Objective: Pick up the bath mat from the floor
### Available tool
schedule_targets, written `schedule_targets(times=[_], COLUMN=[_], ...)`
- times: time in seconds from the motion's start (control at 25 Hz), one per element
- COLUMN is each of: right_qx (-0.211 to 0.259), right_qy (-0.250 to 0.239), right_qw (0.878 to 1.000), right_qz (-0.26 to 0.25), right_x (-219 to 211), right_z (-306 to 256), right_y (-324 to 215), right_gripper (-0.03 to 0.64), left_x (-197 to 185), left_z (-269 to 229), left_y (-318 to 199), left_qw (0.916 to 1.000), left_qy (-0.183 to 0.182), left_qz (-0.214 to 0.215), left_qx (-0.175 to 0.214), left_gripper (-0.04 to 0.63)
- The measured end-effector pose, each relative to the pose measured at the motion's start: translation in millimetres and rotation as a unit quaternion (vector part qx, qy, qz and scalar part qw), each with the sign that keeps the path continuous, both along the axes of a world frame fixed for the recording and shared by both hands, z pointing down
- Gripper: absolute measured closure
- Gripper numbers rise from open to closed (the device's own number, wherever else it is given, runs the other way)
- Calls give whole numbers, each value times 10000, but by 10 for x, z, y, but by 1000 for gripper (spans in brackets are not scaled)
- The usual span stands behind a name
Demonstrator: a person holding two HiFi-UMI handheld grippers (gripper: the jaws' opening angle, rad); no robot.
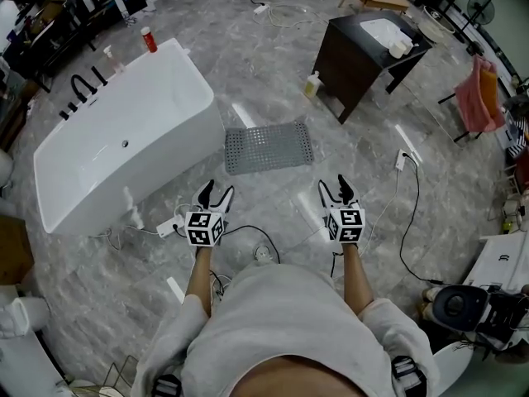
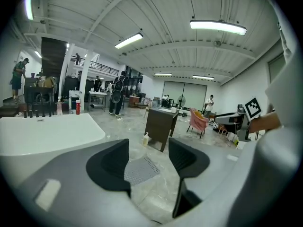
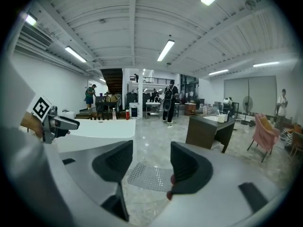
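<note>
A grey perforated bath mat (image 1: 269,146) lies flat on the marble floor between the white bathtub (image 1: 124,135) and a dark vanity cabinet (image 1: 364,52). My left gripper (image 1: 215,197) and right gripper (image 1: 337,191) are held out side by side, short of the mat's near edge, both open with nothing between the jaws. In the left gripper view the mat (image 2: 141,170) shows through the gap of the left gripper (image 2: 148,159). From the right gripper (image 3: 150,162) the mat (image 3: 151,176) also lies ahead on the floor.
A power strip and white cables (image 1: 169,226) lie on the floor by the tub's near corner. A black cable (image 1: 409,222) runs at the right. A soap bottle (image 1: 312,83) stands by the cabinet. People (image 3: 168,100) stand far back in the hall.
</note>
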State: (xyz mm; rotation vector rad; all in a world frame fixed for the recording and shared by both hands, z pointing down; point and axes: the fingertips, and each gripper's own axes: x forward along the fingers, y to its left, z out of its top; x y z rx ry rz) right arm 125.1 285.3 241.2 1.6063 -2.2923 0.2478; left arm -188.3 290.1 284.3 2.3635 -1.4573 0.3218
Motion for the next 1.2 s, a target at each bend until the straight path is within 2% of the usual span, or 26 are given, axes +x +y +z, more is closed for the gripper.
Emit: schedule_targets(times=[0.36,1.2], right_qx=[-69,-208], right_qy=[65,69], right_qw=[9999,9997], right_qz=[115,136], right_x=[-68,18], right_z=[90,250], right_y=[-355,-669], right_gripper=[364,364], left_x=[-49,38], left_z=[70,208], left_y=[-466,-791], left_qw=[9999,9998], left_qy=[31,11], left_qz=[125,141], left_qx=[-13,-126], left_gripper=[324,325])
